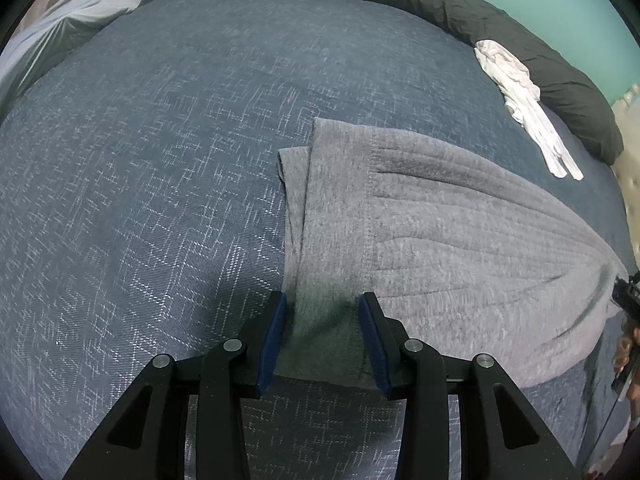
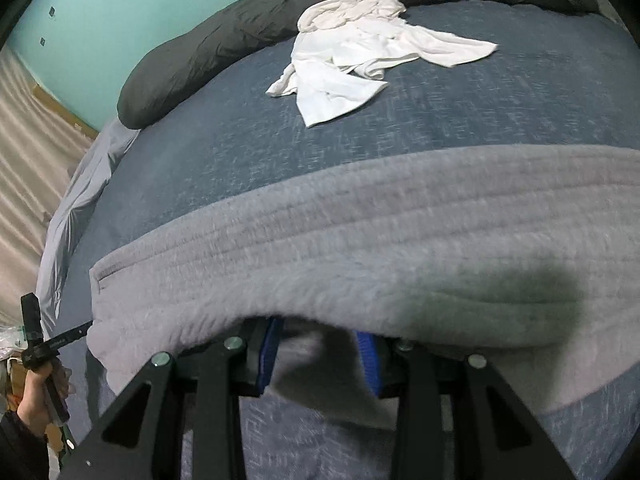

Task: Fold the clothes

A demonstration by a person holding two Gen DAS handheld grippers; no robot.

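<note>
Blue bedspread [image 1: 140, 200] carries grey garment [image 1: 440, 220], pinched by left gripper [image 1: 323, 300]; right gripper [image 2: 320, 330] hem-hidden, unclear.

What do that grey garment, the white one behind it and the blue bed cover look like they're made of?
Grey garment: looks like a soft fleece or brushed knit, matte and fuzzy, with stitched ribs and a seam.
White garment: probably thin cotton jersey; it crumples into sharp, limp folds.
Blue bed cover: a woven cloth, going by the pale crosshatch threads; the fibre can't be told.
</note>
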